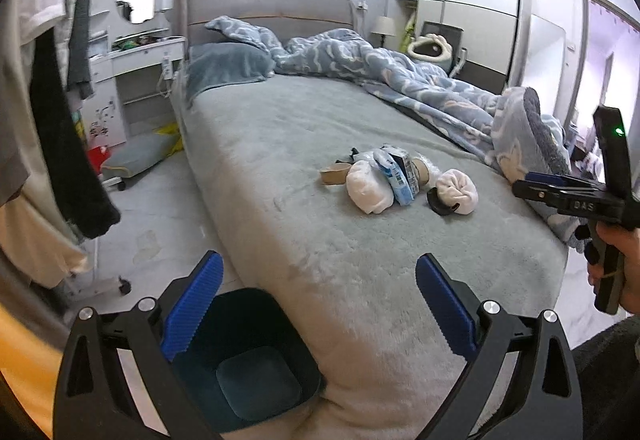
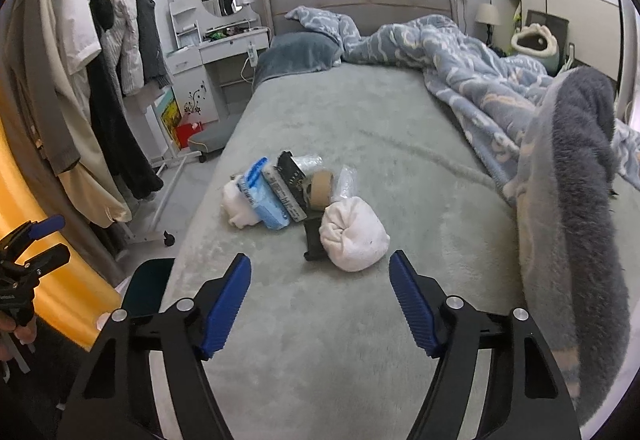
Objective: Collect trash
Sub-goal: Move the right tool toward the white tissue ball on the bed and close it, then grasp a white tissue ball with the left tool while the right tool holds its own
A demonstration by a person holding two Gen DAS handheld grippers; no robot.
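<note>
Dark bin (image 1: pixel 244 364) half hidden behind left gripper (image 1: pixel 320 304) fingers (image 1: pixel 192 304).

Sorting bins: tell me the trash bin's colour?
Dark teal trash bin, clearest in the left wrist view.

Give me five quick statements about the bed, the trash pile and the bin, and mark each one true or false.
1. Both tools are open and hold nothing: left tool, right tool. True.
2. The dark bin sits on top of the bed. False: it stands on the floor by the bed's corner.
3. The trash lies together on the grey bed cover, including a white wad and a blue packet. True.
4. The right tool grips the tape roll. False: the roll lies in the pile, untouched.
5. A patterned blue blanket is bunched along one side of the bed. True.
</note>
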